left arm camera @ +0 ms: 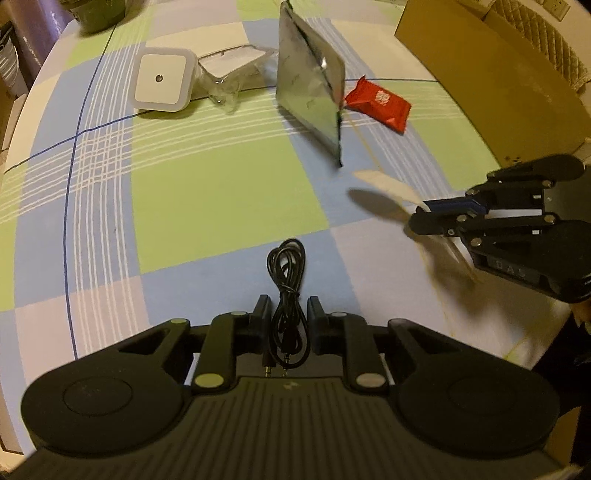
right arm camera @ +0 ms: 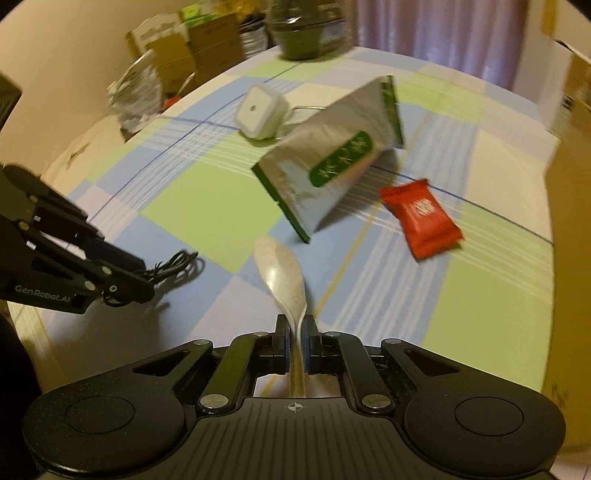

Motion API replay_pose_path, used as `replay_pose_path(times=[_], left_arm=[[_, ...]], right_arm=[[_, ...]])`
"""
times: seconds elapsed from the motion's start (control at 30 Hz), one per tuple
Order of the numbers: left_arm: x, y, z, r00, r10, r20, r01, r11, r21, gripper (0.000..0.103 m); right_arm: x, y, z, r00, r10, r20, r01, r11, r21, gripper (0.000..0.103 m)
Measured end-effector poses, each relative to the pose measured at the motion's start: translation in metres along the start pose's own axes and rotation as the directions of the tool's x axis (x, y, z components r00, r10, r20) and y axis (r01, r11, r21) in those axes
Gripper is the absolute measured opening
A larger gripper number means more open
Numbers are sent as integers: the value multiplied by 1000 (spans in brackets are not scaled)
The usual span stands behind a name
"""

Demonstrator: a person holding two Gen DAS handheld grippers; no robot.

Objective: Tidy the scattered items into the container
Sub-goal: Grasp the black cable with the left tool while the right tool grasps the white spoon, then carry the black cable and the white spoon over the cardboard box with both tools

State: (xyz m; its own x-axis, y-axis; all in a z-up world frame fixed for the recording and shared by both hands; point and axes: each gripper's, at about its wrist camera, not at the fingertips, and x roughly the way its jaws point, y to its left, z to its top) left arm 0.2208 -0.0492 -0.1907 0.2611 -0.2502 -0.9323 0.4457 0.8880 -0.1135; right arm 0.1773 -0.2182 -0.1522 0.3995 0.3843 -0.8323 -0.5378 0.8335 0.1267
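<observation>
- The right gripper (right arm camera: 295,325) has its jaws pressed narrow on the handle of a pale speckled plastic spoon (right arm camera: 282,275); the spoon's long axis runs straight out along the fingers, bowl leading, raised off the cloth.
- From the left wrist view the same spoon (left arm camera: 384,184) points away from the cardboard box toward the middle of the table, its shadow lying just under it.
- The left gripper (left arm camera: 288,314) has its fingers set a moderate way apart on either side of a bundled black audio cable (left arm camera: 286,295), whose length runs along the fingers with the two plugs nearest the camera; I can't quite tell whether the pads touch it.
- A silver foil pouch with green edging and a green label (right arm camera: 332,162) stands tilted on its lower edge near the table's centre, beyond the spoon.
- A red sweet wrapper (right arm camera: 421,221) lies flat just beside the pouch, on the box side.
- A white square night light (left arm camera: 162,79) sits farther off, touching a clear plastic packet (left arm camera: 229,70).
- The tall brown cardboard box (left arm camera: 480,70) stands at the table's right edge, its plain wall facing the items.
- Open cloth lies between the two grippers and the pouch.
- The round table wears a checked cloth of green, blue and lilac (left arm camera: 207,184); cartons and a purple curtain (right arm camera: 424,26) stand behind it.
</observation>
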Motion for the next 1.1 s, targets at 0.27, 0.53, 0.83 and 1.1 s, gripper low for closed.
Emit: replay_pose_path(times=[0.27,0.53,0.83,1.1], left_arm=[[0,-11,-6,999,-8,-34,8,1000,19,16],[13,-11,-1,999,-3,-45,4,1000,18,16],[2,-8,3,1000,-11,-24,11,1000,15,9],[-27,-11,7,999,-23,32,23,1000,4,9]], right_arm=[[-18,-3,-16,999,-45,-7,45,998,54,9],[-17,-6,-23,998,-56,-12,56,996,65,9],[-19,-8,-19,999,-40,1,40,996,84,9],[-45,-6,-14,997,-54,50,49,993,112,9]])
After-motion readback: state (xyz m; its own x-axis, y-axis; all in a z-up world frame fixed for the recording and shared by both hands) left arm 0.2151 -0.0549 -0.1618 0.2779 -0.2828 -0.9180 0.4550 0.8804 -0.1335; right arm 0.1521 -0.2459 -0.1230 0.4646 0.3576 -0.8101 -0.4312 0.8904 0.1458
